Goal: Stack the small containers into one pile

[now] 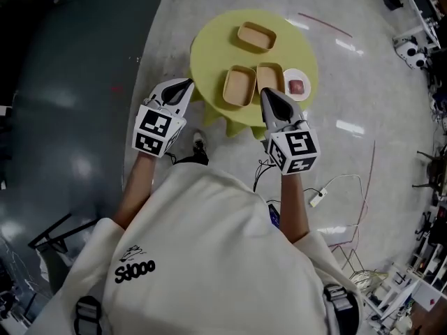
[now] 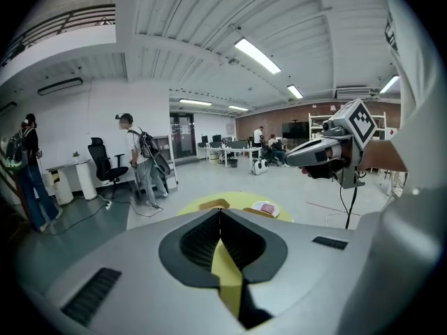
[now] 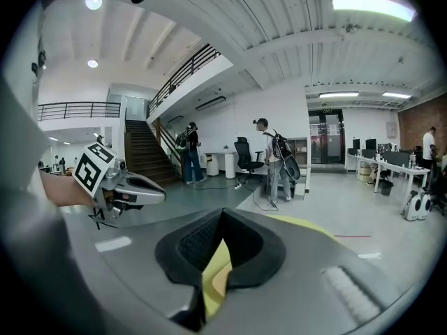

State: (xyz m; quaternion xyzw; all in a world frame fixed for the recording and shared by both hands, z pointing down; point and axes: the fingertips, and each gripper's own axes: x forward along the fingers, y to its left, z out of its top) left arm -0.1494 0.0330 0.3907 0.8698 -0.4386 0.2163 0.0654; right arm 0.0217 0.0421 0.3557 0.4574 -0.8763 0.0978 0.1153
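Left gripper [image 1: 187,82] and right gripper [image 1: 265,91], both closed on nothing, at the near edge of a round yellow table [image 1: 209,40].
Both forearms reach forward, tips tilted slightly down and marker cubes uppermost. The left gripper hangs just off the table's left rim; the right gripper's tip is over the table, just beside the right front container [image 1: 269,77]. Head view only: three tan containers unstacked, the left front container [image 1: 239,87] side by side with the right one, the far container [image 1: 255,36] apart, and a white dish [image 1: 296,84] near the right rim. Left gripper view only: a person with a backpack [image 2: 133,152]. Right gripper view only: a staircase [image 3: 143,152].
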